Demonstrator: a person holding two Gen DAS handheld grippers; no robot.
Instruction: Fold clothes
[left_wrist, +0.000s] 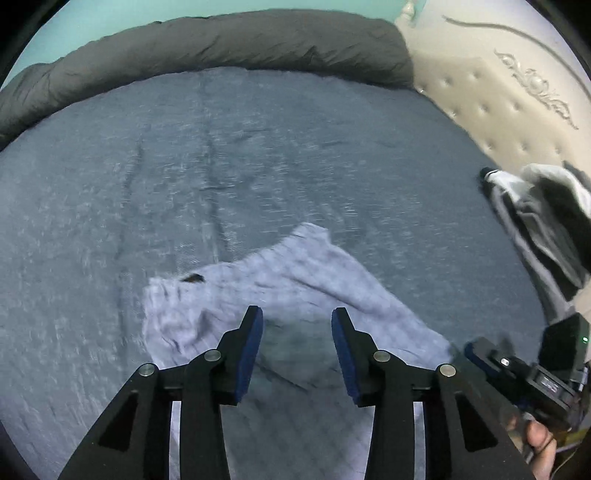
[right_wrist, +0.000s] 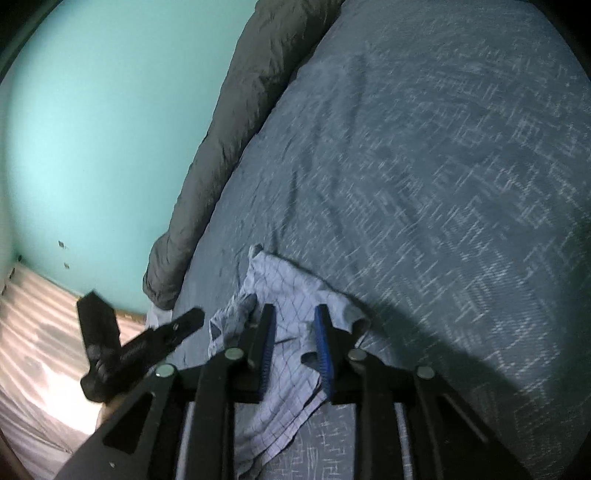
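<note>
- Left gripper (left_wrist: 297, 314): my jaws stand moderately wide and hold nothing. They point down at the cloth (left_wrist: 295, 273), which lies beneath them.
- Right gripper (right_wrist: 293, 314): my jaws stand narrow, with a gap showing between the pads. A run of cloth passes through that gap and a fold hangs against the right finger. I see no pad pressing on the cloth, so I judge it not clamped.
- Location: the cloth lies crumpled on the bed cover (left_wrist: 258, 166), near the edge closest to me. It is partly spread and partly bunched, with one corner pointing up the bed. A separate pile (left_wrist: 546, 229) of dark and white clothes sits well apart by the headboard (left_wrist: 498, 92).
- Material, judged: thin, pale, checked woven fabric. It should be light and completely limp, holding no shape of its own. It is not fragile and looks unlikely to slip from my ribbed pads.
- Handling, judged: the cloth will sag and drape from any single hold, so it needs two holds with tension between them. The soft cover beneath may get pinched along with it.
- Where to hold, judged: take a corner or hem, one layer only, each gripper on a neighbouring corner. The bunched middle under my left gripper is a poor place to grip.
- Risk, judged: blur hides the hems, so I cannot confirm which edge is which.
</note>
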